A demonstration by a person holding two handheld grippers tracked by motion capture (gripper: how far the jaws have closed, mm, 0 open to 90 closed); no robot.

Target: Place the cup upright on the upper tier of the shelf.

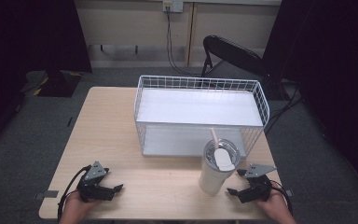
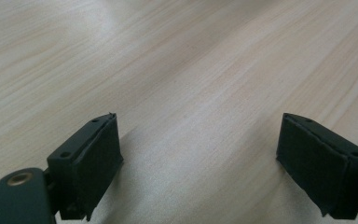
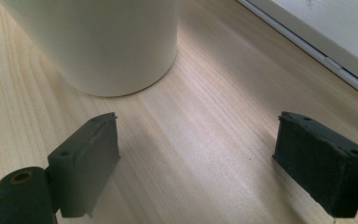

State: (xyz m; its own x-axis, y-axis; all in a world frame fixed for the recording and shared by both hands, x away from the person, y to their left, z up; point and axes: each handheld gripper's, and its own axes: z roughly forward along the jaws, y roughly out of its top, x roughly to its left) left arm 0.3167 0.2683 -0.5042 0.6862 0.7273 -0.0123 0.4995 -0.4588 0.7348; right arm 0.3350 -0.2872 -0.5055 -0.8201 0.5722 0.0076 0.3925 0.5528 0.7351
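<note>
A light wooden table carries a white wire basket on its far half, lying on its side with the opening toward the person. In front of the basket's right end stands a white tumbler (clear lid, straw upright). The right gripper rests on the table just beside the tumbler, jaws spread with nothing between them. The left gripper, well apart at the near left, is likewise spread over bare wood.

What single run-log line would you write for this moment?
left hand-held gripper: open, on table | right hand-held gripper: open, beside tumbler | tumbler: upright, untouched | wire basket: behind tumbler
</note>
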